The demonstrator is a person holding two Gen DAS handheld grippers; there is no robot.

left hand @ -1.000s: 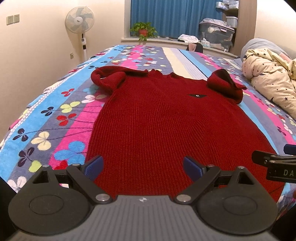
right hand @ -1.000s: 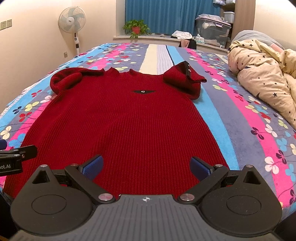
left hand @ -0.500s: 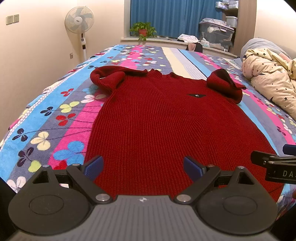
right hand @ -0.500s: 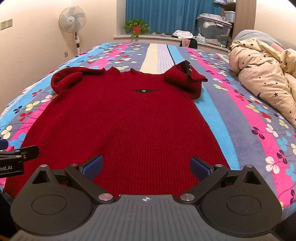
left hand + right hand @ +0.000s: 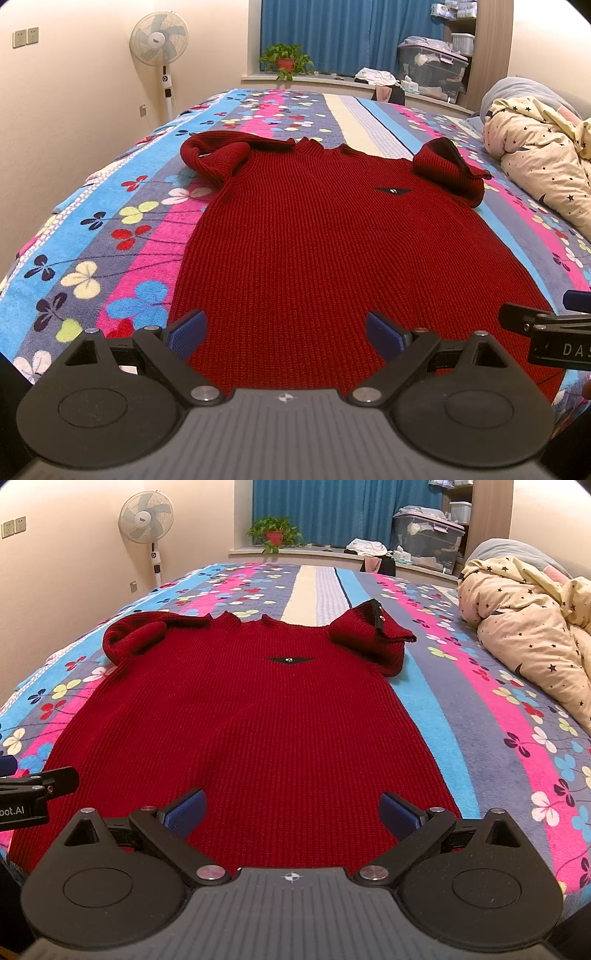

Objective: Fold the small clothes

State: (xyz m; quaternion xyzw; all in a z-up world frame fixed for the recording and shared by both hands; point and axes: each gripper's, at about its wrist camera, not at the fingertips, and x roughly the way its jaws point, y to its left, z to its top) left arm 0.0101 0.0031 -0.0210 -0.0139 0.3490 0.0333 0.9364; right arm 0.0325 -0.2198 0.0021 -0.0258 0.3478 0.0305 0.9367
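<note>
White letters "DAS" read on the right gripper [image 5: 554, 332], cut off at the left wrist view's edge. On the left gripper [image 5: 26, 794], "oot.AI" shows, its start cropped. Nothing else is legible.

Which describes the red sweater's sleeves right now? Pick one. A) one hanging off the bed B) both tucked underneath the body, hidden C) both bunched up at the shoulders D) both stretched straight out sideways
C: the red knit sweater lies flat on the bed, each sleeve crumpled in a heap at its shoulder.

warm, even indoor light, soft shadows, no glare; sharp focus; fisheye bending and dark corners at the edges.
</note>
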